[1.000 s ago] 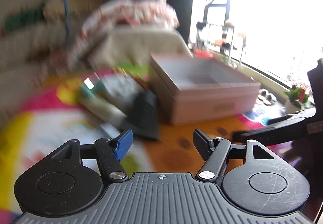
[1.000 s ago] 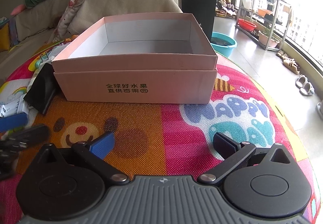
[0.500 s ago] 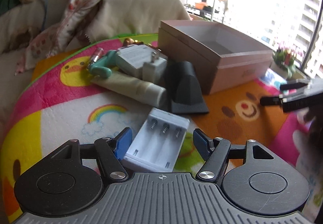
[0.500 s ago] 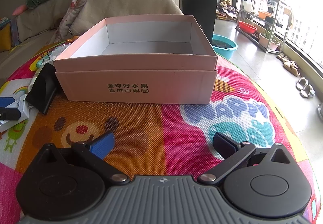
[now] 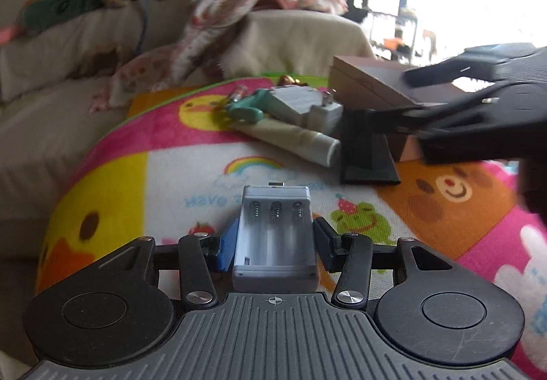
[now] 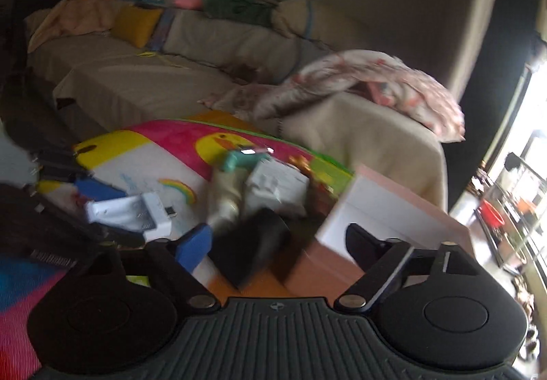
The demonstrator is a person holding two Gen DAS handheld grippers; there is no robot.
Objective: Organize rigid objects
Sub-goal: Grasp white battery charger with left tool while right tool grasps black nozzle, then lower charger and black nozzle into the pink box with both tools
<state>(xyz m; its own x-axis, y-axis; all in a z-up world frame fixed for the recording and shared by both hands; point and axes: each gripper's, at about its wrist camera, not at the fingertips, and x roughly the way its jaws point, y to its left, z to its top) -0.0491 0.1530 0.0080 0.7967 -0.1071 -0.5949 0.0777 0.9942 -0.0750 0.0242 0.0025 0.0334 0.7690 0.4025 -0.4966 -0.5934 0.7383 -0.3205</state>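
Left wrist view: left gripper (image 5: 275, 239) w/ jaws closing on a white battery holder (image 5: 275, 236); the blue pad and the black pad sit at its two long sides, apparently touching. Holder is a pale plastic tray, three slots, coil springs at the far end, short metal tab on the far edge; it lies on the cartoon mat (image 5: 177, 174). Beyond the holder: cream tube (image 5: 297, 137), teal handle (image 5: 244, 108), white plug adapter (image 5: 323, 113), black wedge (image 5: 367, 154), then pink box (image 5: 369, 86). Right gripper (image 5: 396, 96) reaches in from the right, blurred, above the wedge.

Right wrist view (blurred): right gripper (image 6: 273, 243) jaws closing, spread apart, nothing between them; wedge (image 6: 256, 250) and box (image 6: 386, 209) lie past them. Holder (image 6: 133, 212) sits left of the wedge, flanked by the left gripper's fingers (image 6: 97, 190). Sofa (image 6: 154, 72) behind the mat.
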